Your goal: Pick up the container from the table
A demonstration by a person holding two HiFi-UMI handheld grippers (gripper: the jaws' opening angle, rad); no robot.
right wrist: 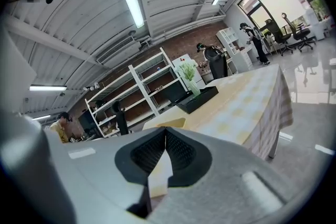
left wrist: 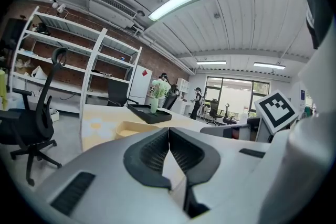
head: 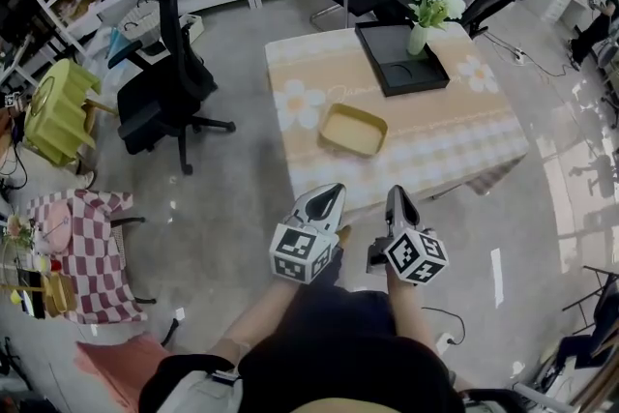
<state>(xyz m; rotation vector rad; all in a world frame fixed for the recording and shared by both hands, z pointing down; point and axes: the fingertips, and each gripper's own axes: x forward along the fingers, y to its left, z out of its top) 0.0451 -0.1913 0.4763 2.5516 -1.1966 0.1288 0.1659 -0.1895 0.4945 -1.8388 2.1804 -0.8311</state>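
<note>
Yellow container [head: 353,130]: shallow, rectangular, rounded corners, empty, on table [head: 455,126].

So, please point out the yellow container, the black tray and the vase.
yellow container [head: 353,130], head view, its bare inner floor.
black tray [head: 385,44], head view, bare floor beside the vase.
vase [head: 417,40], head view, middle of its body.

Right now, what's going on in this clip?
A person stands just short of the table with a gripper in each hand. The left gripper and right gripper are both shut and empty, side by side, pointing toward the table. The yellow container sits untouched near the table's front edge, apart from the black tray with the vase of flowers. No pickup yet.
</note>
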